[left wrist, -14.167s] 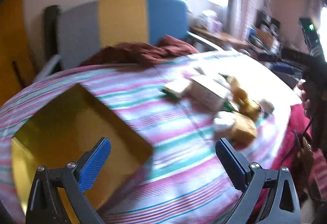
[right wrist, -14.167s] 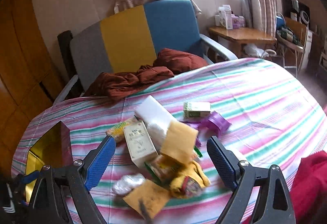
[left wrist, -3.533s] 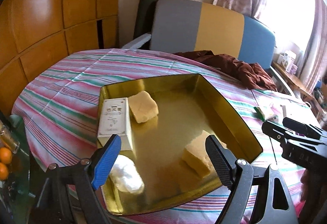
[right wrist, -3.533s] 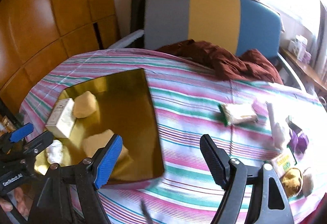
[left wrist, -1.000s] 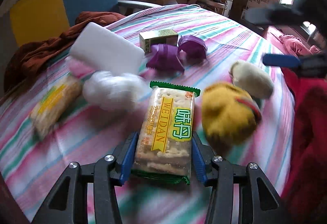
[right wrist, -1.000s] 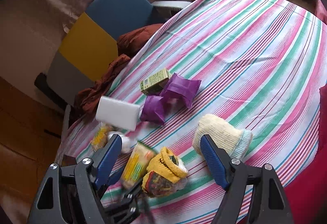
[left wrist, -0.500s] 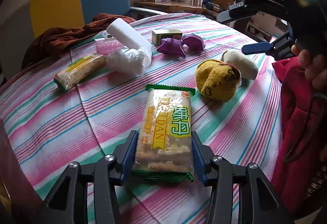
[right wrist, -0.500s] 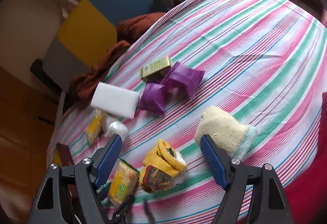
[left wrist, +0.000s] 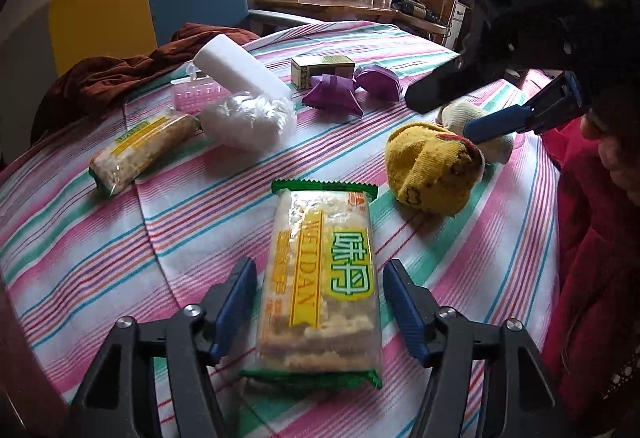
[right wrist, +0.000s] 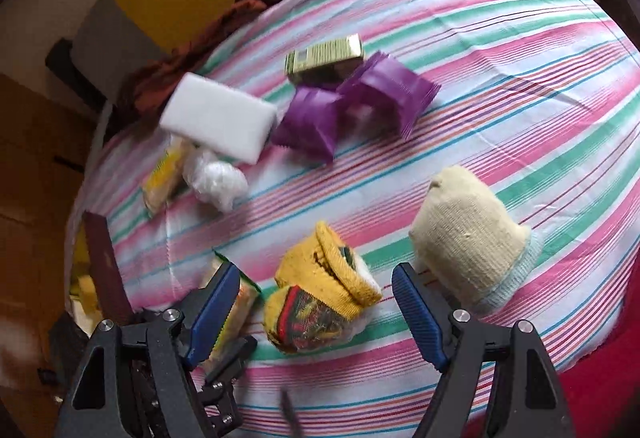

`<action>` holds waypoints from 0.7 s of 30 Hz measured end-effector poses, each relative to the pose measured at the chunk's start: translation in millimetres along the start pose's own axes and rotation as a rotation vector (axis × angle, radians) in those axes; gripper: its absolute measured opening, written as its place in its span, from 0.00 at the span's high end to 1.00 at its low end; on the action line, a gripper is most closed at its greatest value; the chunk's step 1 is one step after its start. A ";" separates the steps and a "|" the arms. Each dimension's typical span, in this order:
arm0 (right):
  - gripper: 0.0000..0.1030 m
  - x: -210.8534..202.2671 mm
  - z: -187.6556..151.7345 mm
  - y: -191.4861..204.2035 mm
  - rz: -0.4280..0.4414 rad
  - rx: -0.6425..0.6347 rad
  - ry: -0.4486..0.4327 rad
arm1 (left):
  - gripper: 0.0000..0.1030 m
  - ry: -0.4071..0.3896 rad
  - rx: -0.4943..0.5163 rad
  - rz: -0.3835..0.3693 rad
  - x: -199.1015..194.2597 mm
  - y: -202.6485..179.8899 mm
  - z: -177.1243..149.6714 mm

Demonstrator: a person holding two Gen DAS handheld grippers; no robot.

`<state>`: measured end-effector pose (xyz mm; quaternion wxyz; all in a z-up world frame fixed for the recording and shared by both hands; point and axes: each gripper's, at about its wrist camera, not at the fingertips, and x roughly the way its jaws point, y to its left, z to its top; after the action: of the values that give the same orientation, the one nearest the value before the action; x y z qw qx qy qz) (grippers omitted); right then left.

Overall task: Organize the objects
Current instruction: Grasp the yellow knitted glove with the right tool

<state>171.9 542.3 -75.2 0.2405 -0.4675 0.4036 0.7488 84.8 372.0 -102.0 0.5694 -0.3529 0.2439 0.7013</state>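
A cracker packet (left wrist: pixel 324 278) with green ends lies on the striped tablecloth (left wrist: pixel 192 222), lengthwise between my left gripper's fingers. The left gripper (left wrist: pixel 319 270) has its jaws opening, with a thin gap on each side of the packet. A rolled yellow sock (right wrist: pixel 324 302) lies right of the packet. My right gripper (right wrist: pixel 316 274) hangs open above it, both pads clear of the sock. A cream sock (right wrist: pixel 468 234) lies beyond the right finger. In the left wrist view the right gripper (left wrist: pixel 440 114) hovers over both socks.
Farther back lie a white block (left wrist: pixel 240 72), a ball of clear wrap (left wrist: pixel 248 118), a second cracker packet (left wrist: pixel 140 150), two purple packets (left wrist: pixel 334 96) and a small green box (left wrist: pixel 322 68). A tray wall (right wrist: pixel 104 270) stands at the left. A person in red (left wrist: pixel 592 278) is at the right.
My left jaws have parted from the cracker packet, which now rests on the cloth. My right gripper has tipped downward and come closer over the yellow sock.
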 end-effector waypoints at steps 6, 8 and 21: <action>0.23 14.4 -2.3 10.9 -0.085 -0.057 0.064 | 0.35 -0.020 -0.009 -0.012 -1.4 2.4 -4.1; 0.23 16.5 -3.6 12.6 -0.101 -0.069 0.072 | 0.35 -0.024 -0.004 -0.007 -1.5 1.1 -4.6; 0.37 28.3 -11.5 16.0 -0.165 -0.115 0.131 | 0.35 -0.029 -0.005 -0.008 -3.0 2.2 -5.0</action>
<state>153.3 523.3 -97.1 0.2475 -0.5600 0.3350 0.7162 84.0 365.8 -103.0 0.5748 -0.3449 0.2325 0.7047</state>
